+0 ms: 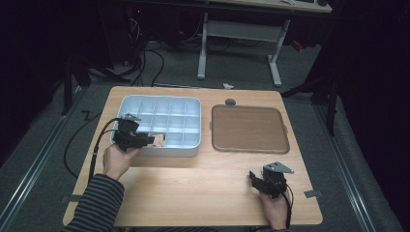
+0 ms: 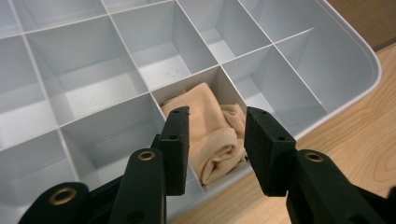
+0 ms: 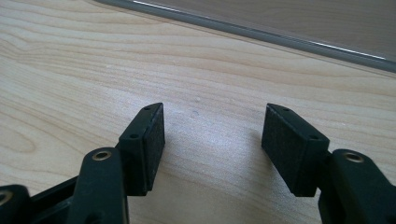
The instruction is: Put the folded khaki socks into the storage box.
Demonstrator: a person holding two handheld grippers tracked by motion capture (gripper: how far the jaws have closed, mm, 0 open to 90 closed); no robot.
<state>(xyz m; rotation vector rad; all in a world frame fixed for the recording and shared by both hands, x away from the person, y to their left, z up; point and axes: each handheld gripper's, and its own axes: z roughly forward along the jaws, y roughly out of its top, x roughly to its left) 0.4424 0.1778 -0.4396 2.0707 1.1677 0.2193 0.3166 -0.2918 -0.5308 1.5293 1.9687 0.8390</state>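
A pale blue-grey divided box (image 1: 193, 150) stands at the table's left. A rolled beige cloth (image 1: 160, 140) lies in a front-row compartment near the middle of the box. In the left gripper view the cloth (image 2: 210, 135) rests on that compartment's floor, below the jaws. My left gripper (image 1: 151, 140) (image 2: 217, 116) hangs just above it, open, its pads clear of the cloth. My right gripper (image 1: 255, 178) (image 3: 212, 116) is open over the bare wooden table (image 3: 93, 60) at the front right, with nothing between its pads.
A brown tray with a grey rim (image 1: 249, 128) (image 3: 243, 30) lies to the right of the box. The box's other compartments (image 2: 93, 88) look empty. A small grey disc (image 1: 230, 102) sits behind the tray. A desk frame and cables stand beyond the table.
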